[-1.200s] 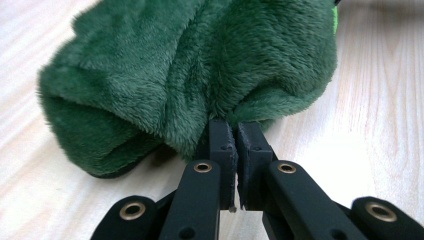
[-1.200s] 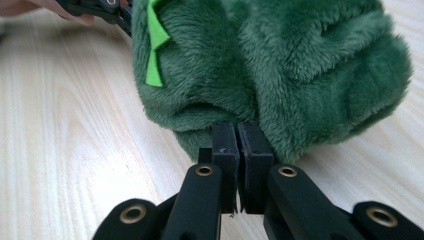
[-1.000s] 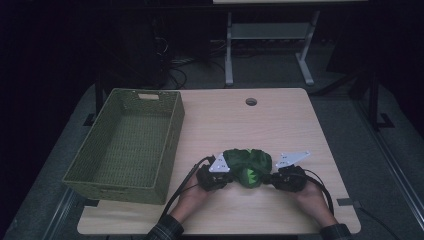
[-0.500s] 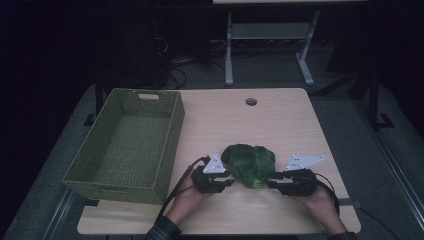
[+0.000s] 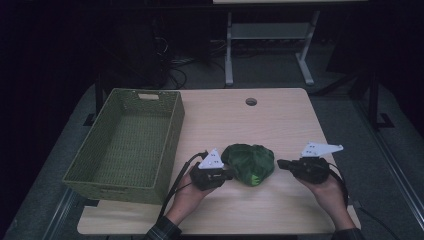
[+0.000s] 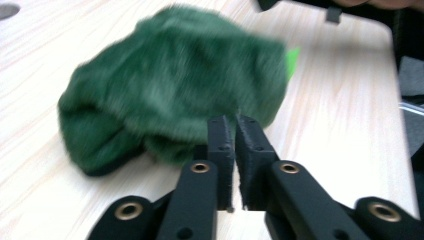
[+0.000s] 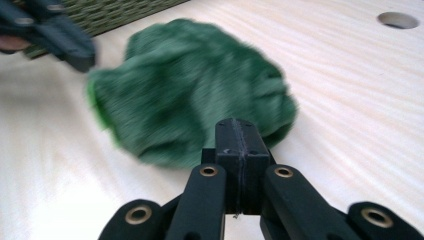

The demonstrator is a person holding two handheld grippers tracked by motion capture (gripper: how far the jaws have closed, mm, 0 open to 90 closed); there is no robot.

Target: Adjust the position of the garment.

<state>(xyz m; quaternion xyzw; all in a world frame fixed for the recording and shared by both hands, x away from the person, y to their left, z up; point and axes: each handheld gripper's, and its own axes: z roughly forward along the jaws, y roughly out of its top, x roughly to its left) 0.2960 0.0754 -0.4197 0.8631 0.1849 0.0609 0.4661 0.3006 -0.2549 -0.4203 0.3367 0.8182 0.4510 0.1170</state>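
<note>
A crumpled dark green furry cloth (image 5: 249, 162) with a bright green edge lies on the wooden table (image 5: 280, 120) between my two grippers. My left gripper (image 5: 230, 174) sits at the cloth's left side; in the left gripper view its jaws (image 6: 235, 125) have just closed to a thin slit with nothing between them, the cloth (image 6: 170, 85) just beyond the tips. My right gripper (image 5: 280, 163) hovers a little right of the cloth. Its jaws (image 7: 239, 131) have just closed flat together, empty, with the cloth (image 7: 195, 85) ahead of them.
A green woven basket (image 5: 107, 186) stands empty on the table's left side, close to my left hand. A round cable hole (image 5: 251, 102) sits near the far edge. Beyond the table are a dark floor, cables and a desk frame.
Both grippers were pressed into the cloth's sides a second ago. They have let go and pulled back, the right one farther to the right, and the cloth rests loose between them.
</note>
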